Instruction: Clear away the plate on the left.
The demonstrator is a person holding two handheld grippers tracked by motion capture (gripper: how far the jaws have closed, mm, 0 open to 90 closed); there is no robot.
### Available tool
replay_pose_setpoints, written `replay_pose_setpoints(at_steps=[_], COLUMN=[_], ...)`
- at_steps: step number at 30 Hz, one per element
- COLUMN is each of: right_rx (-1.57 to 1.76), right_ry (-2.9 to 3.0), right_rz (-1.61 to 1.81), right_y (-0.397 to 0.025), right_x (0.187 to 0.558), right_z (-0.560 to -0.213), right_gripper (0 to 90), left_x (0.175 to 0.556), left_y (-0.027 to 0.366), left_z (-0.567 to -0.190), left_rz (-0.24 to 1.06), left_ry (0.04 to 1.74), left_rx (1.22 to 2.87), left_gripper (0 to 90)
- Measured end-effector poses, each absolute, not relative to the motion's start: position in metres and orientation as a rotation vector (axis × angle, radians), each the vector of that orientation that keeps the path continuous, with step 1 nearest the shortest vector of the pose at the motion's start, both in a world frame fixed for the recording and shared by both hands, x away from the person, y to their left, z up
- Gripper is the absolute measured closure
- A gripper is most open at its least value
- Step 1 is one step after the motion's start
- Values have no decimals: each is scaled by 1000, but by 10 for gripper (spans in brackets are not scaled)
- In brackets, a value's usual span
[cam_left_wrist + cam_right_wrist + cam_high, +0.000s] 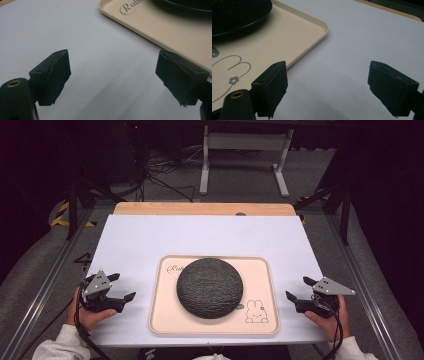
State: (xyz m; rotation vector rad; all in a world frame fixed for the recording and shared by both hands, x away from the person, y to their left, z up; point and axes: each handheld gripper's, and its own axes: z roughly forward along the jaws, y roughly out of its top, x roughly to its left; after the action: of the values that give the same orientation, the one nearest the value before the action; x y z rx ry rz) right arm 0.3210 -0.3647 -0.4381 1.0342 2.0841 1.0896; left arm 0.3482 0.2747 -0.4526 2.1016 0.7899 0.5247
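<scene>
Grey rabbit drawing on the tray beside the right hand-held gripper.

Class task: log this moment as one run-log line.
left hand-held gripper: open, empty | right hand-held gripper: open, empty | dark round textured plate: on beige rectangular plastic tray

Beige tray, grey rabbit print; black speckled plate.

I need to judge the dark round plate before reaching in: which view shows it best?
The high view: the whole dark round plate shows, centred on the beige tray, both grippers apart from it. The left gripper view catches just a sliver of its edge at the top; the right gripper view shows one curved part.
</scene>
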Motion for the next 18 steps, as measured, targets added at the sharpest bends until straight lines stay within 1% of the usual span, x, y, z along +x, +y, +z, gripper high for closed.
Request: replay_pose_setpoints(at_steps=[18], right_rx=[1054], right_ry=[2094], right_rz=[1090], right_y=[-365], right_x=[323], right_z=[-442], right_gripper=[149], left_x=[352], left_y=[268], left_z=[-455], left_rz=[510], left_ry=[792], left_rx=[2126], left_gripper=[135])
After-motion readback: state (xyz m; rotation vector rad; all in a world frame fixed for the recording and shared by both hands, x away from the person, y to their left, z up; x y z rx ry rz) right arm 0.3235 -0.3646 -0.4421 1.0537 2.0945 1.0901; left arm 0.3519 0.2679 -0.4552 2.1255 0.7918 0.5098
